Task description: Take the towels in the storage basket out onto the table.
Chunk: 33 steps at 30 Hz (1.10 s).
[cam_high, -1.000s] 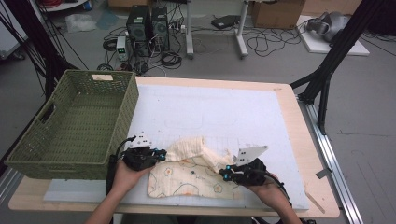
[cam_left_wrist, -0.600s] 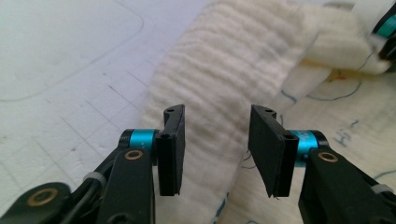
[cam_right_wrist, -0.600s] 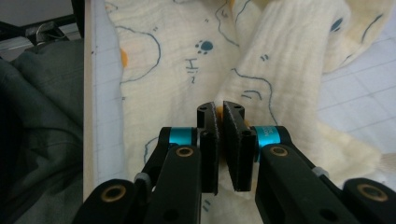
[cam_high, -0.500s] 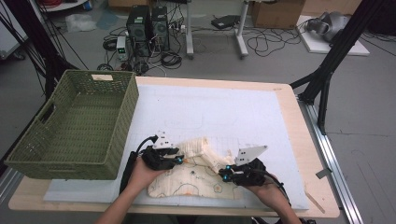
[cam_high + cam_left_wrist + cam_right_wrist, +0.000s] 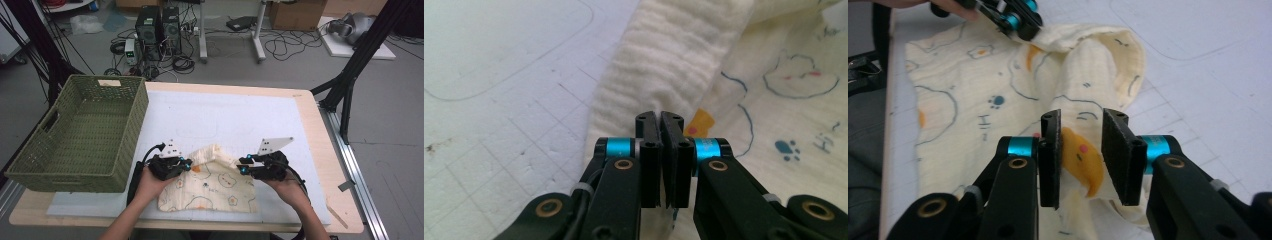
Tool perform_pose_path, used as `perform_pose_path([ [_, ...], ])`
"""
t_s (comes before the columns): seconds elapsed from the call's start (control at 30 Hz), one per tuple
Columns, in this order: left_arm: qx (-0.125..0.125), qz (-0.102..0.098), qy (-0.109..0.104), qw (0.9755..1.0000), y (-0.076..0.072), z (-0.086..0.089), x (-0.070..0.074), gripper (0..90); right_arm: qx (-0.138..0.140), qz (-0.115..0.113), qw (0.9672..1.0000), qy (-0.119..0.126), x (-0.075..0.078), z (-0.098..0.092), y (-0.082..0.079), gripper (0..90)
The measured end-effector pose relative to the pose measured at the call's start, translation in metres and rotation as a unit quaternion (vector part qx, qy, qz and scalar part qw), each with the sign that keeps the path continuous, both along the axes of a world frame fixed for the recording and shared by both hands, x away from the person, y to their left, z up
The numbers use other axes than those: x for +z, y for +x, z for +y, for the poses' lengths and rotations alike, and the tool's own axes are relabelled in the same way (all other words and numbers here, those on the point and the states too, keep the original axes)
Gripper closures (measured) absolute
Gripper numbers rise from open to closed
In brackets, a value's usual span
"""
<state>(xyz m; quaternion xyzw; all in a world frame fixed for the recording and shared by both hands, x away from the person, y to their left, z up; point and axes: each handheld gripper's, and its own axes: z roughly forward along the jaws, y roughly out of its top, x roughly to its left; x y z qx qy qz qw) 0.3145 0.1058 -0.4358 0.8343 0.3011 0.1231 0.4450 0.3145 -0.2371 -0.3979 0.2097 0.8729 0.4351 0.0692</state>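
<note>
Folding is under way: left hand-held gripper (image 5: 660,120) clamps the printed muslin cloth's (image 5: 212,185) edge on the surface (image 5: 225,112), right hand-held gripper's (image 5: 1082,150) jaws, just opening, stand apart around a fold, so regripping seems next.

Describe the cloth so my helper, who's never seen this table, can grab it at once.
Start at the white mat covering the wooden table; the cloth lies at its near edge, right of the green basket. It is cream, printed with cartoon outlines and orange patches, and partly folded.
</note>
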Motion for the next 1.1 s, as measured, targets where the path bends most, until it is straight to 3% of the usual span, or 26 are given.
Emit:
perform_pose_path([
  [0.1, 0.011, 0.005, -0.025, 0.9996, 0.002, 0.007, 0.002, 86.3, -0.006, 0.019, 0.9998, -0.008, -0.007, 0.002, 0.010, 69.7],
  [0.23, 0.020, 0.013, -0.055, 0.9982, 0.003, 0.015, 0.004, 86.2, 0.002, 0.044, 0.9989, -0.019, -0.015, 0.005, 0.016, 83.8],
  [0.37, 0.009, 0.025, -0.050, 0.9984, 0.004, 0.015, 0.002, 82.0, 0.014, 0.042, 0.9988, -0.023, -0.013, 0.007, 0.012, 87.1],
  [0.43, 0.006, 0.030, -0.049, 0.9983, 0.004, 0.012, 0.001, 72.5, 0.015, 0.041, 0.9988, -0.023, -0.011, 0.006, 0.009, 87.2],
  [0.57, 0.001, 0.023, -0.042, 0.9989, 0.003, 0.003, 0.002, 59.6, 0.022, 0.035, 0.9989, -0.023, -0.010, 0.004, -0.001, 87.3],
  [0.73, -0.013, 0.012, -0.047, 0.9988, 0.001, -0.012, 0.009, 52.9, 0.032, 0.043, 0.9981, -0.030, -0.021, 0.006, -0.016, 87.4],
  [0.8, -0.024, 0.009, -0.042, 0.9988, -0.001, -0.020, 0.010, 52.8, 0.041, 0.046, 0.9976, -0.033, -0.026, 0.008, -0.023, 87.4],
  [0.93, -0.035, 0.011, -0.014, 0.9992, 0.000, -0.034, 0.008, 54.4, 0.058, 0.050, 0.9964, -0.037, -0.033, 0.013, -0.036, 87.4],
  [1.1, -0.039, 0.032, 0.041, 0.9979, 0.004, -0.048, -0.006, 75.0, 0.063, 0.056, 0.9954, -0.045, -0.040, 0.014, -0.041, 86.7],
])
